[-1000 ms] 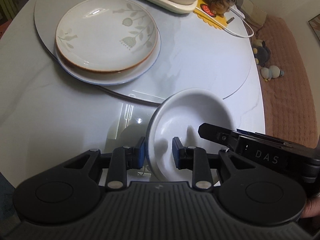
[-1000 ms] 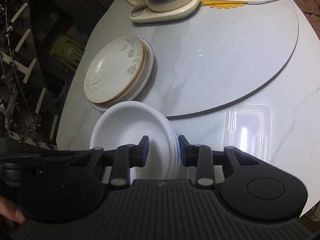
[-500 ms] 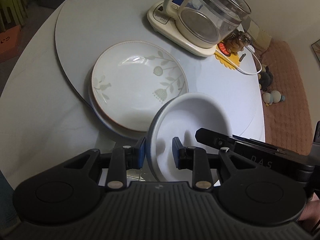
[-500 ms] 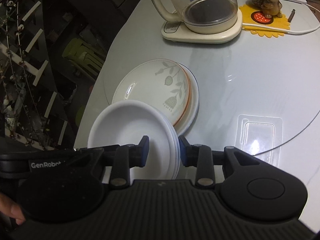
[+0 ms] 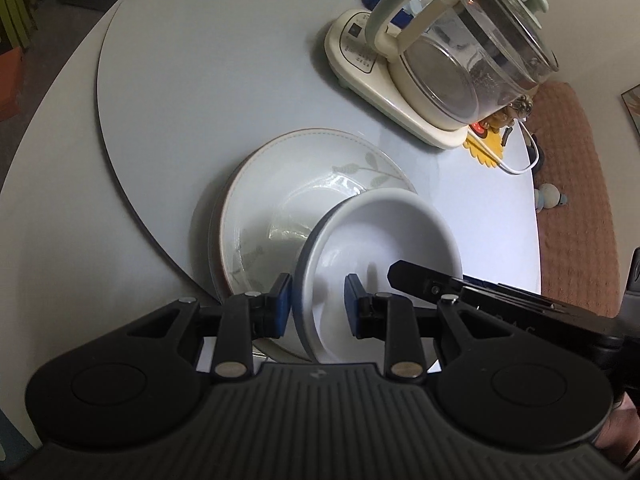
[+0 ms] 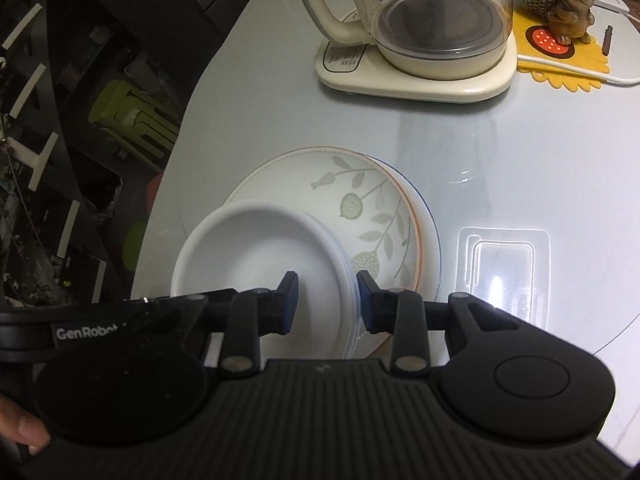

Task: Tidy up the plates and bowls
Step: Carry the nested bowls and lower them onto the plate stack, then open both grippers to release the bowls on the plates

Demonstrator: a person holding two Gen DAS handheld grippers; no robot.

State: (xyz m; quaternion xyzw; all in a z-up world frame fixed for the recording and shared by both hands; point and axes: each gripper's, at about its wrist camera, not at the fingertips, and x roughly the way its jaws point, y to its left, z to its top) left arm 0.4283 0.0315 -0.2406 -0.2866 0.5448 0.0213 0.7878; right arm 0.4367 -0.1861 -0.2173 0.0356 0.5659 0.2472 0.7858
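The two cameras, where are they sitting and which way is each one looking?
Left wrist: sits on the left gripper, looking down along its fingers at the white bowl over the leaf plate, kettle beyond; the right gripper's side shows.
Right wrist: sits on the right gripper, looking at the same bowl and plate; a fingertip shows bottom left.
Shared: bowl, plate, kettle, round table.

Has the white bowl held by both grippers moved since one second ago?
Yes. The white bowl was over bare table short of the leaf-pattern plate; now it overlaps that plate.
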